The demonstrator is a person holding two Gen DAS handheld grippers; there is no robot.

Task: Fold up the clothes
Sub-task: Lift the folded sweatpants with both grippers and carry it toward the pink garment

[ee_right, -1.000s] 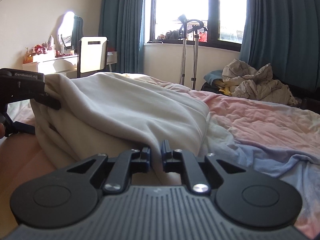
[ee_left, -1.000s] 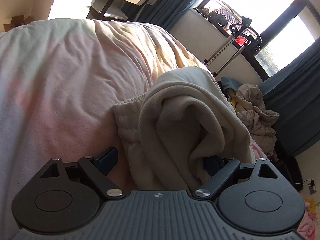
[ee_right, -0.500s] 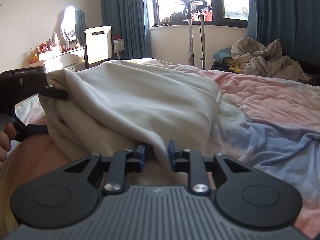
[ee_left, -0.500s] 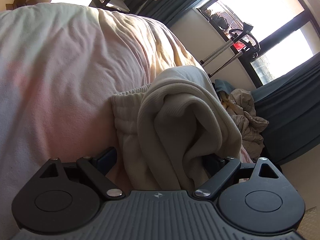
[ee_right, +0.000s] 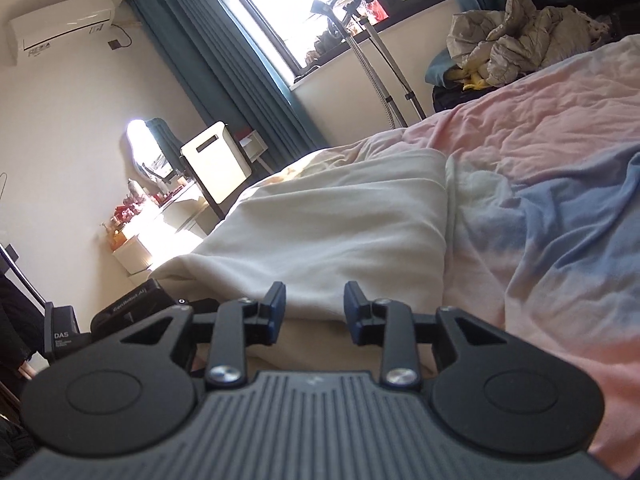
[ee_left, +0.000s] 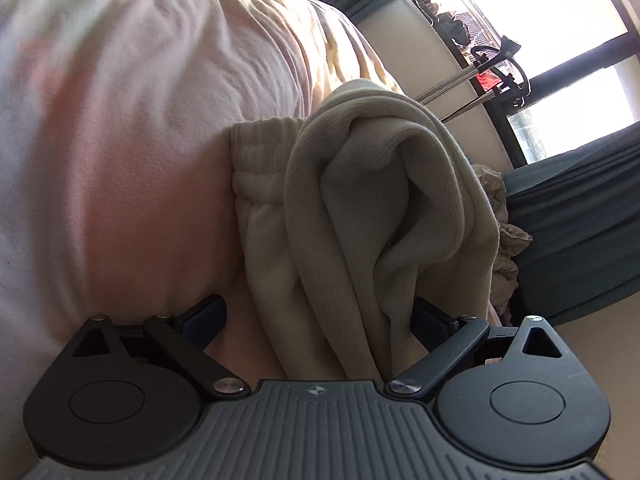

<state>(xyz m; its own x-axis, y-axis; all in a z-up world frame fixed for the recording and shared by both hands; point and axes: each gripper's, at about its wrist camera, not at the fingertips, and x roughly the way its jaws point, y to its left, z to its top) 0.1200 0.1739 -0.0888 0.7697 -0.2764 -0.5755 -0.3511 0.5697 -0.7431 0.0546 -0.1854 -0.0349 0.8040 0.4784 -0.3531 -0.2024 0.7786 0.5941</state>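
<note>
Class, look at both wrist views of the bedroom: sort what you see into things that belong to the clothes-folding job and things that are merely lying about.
Belongs to the job:
- cream garment, folded on the bed
- left gripper, jaws opening around its edge
- right gripper, jaws opening, nothing pinched

Just lying about:
- pink bedspread
- crumpled heap beyond the bed
- garment steamer
- air conditioner

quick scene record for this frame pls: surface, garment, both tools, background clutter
surface: bed with pink and blue duvet
garment: cream folded garment, lying on the duvet, ribbed band showing
left tool: jaws wide and opening, bunched garment edge between them, no clamp visible
right tool: jaws opening, garment edge just ahead, nothing gripped
background: crumpled clothes pile beyond the bed, window with teal curtains
</note>
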